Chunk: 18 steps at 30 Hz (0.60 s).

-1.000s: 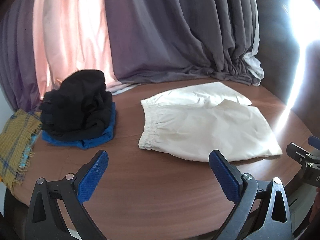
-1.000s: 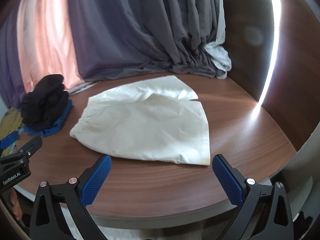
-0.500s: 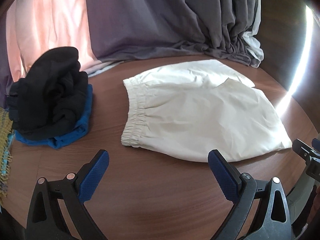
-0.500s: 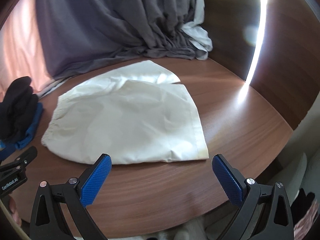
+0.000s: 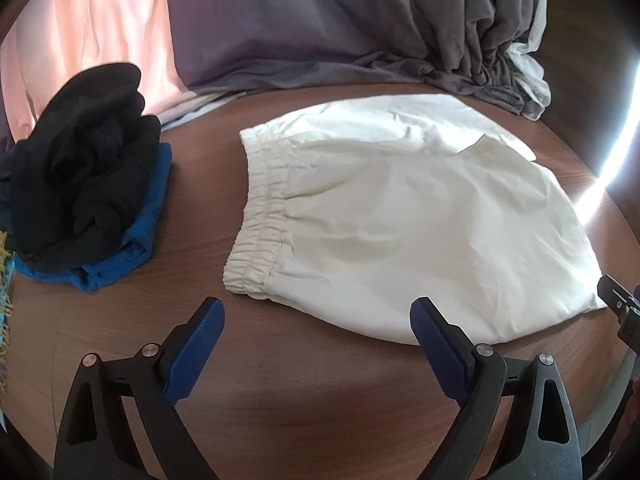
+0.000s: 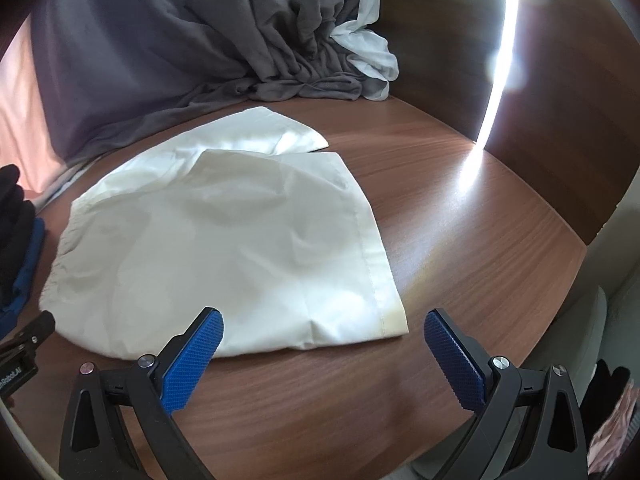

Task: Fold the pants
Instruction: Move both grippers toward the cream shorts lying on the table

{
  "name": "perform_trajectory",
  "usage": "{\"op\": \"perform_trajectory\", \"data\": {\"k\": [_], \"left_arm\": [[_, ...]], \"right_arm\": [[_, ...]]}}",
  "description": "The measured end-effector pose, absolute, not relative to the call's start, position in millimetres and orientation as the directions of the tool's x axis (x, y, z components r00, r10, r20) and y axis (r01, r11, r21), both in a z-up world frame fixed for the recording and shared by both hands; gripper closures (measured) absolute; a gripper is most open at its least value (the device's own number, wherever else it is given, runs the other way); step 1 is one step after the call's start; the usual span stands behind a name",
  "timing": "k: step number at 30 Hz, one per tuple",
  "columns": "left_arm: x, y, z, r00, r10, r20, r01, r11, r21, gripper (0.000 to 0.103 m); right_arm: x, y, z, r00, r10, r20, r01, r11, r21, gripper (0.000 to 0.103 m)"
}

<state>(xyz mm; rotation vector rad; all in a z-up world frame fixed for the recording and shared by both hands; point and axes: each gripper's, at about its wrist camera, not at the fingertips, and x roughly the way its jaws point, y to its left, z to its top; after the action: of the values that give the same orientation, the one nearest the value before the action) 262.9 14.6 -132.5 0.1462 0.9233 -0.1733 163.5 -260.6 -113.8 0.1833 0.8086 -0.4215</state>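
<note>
Grey curtains [image 5: 360, 28] hang behind a round wooden bench [image 5: 320, 400], where the cream pants [image 5: 400, 220] lie flat, already doubled leg over leg, waistband toward the pile of dark clothes [image 5: 80, 168] on a blue garment [image 5: 148, 216], hems toward the bright strip of light.

My left hand-held gripper [image 5: 316, 336] hangs just short of the near edge by the waistband corner. Its jaws have just been closing a little, yet they stand wide with nothing between them. My right hand-held gripper [image 6: 323, 342] is spread and empty too, poised over the near hem corner [image 6: 394, 326].

To do this well, I judge I should bring each lower finger flat along the bench and slide it under both layers at its corner, then clench. The cloth looks thin and slippery, so a shallow bite may catch only the top leg. Lifting both corners together should keep the fold square.
</note>
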Motion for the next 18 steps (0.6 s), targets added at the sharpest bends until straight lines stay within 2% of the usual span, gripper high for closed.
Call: {"op": "perform_trajectory", "data": {"k": [11,18], "left_arm": [[271.4,5.8,-155.1,0.532,-0.092,-0.842,0.237,0.970,0.044,0.013],[272.0,2.7,-160.8,0.513,-0.105,-0.852,0.259,0.965,0.037,0.015]], "right_arm": [[167.3,-271.0,-133.6,0.570,-0.350,-0.743,0.505,0.863,-0.018,0.001],[168.2,-279.0,-147.1,0.556,-0.330,-0.763,0.530,0.848,0.019,0.007]]}}
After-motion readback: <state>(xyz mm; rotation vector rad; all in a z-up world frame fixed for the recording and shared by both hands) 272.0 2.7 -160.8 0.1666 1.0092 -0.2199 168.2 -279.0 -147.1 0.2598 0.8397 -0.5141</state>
